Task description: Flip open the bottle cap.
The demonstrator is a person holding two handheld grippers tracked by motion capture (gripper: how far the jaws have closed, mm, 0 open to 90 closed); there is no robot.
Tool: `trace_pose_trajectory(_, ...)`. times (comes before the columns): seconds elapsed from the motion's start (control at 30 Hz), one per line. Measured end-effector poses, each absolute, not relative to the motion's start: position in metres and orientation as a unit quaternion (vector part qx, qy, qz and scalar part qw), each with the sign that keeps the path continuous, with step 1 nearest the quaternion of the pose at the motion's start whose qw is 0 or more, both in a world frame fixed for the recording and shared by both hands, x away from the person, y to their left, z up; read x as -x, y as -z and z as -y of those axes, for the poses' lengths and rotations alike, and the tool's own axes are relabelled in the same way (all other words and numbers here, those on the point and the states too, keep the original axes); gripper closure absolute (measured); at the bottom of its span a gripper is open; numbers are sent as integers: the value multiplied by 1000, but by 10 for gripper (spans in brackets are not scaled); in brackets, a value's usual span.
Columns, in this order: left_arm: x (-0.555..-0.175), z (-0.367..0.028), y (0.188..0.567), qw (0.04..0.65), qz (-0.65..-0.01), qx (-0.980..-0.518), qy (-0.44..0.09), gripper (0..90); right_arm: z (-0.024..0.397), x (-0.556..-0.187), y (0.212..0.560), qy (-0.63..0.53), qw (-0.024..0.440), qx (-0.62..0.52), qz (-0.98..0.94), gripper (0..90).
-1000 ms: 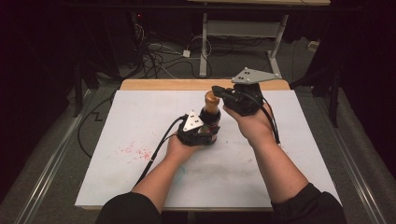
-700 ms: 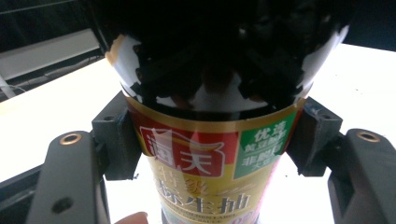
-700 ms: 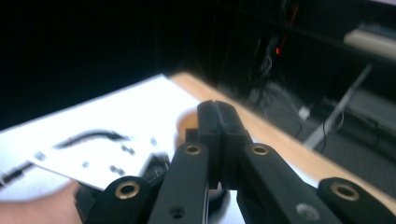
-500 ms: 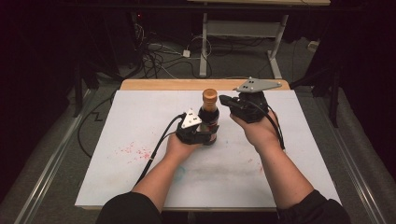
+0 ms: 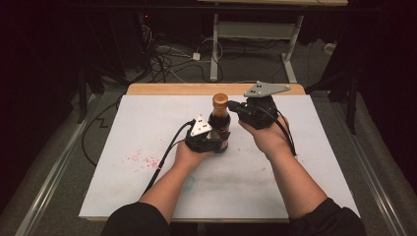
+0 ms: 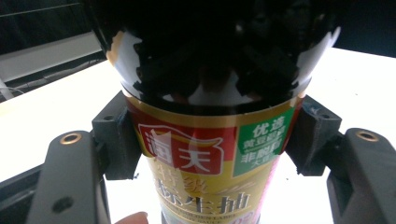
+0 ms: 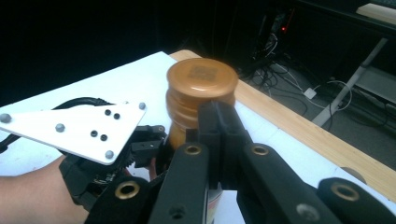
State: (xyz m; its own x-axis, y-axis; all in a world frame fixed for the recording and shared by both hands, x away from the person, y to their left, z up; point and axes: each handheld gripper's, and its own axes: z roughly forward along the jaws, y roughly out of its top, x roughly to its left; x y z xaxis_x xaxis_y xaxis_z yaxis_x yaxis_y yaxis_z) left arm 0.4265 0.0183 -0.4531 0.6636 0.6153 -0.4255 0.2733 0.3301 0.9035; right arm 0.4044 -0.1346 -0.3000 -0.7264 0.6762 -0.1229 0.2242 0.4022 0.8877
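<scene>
Your left gripper [image 5: 210, 142] pinches the upright sauce bottle [image 5: 219, 129] mid-desk [image 5: 147, 128]; your right gripper [image 7: 219, 135], fingers pressed together, sits beside its cap [image 7: 202, 81]. Likely heavy, slippery glass: grip the label

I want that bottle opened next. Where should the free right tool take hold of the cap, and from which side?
Probably across the ridged side of the round brown cap, coming level from the bottle's right, where the right tool sits shut beside it. The left tool clamps the upright bottle's label, steadying it.
</scene>
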Motion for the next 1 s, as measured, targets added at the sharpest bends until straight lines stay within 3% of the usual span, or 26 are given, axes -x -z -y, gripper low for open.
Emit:
trace_pose_trajectory(0.33, -426, -18, 455, 718, -384, -567, -126, 307, 131, -404, 298, -466, 248, -281, -801, 900)
trace_pose_trajectory(0.43, -424, -12, 454, 710, -370, -583, -136, 305, 133, -402, 274, -518, 257, -276, -768, 900)
trace_pose_trajectory(0.53, -427, -19, 453, 714, -391, -568, -120, 298, 131, -402, 262, -512, 266, -275, -769, 900)
trace_pose_trajectory(1.0, -425, -19, 454, 715, -385, -571, -121, 289, 142, -397, 303, -479, 238, -280, -798, 900)
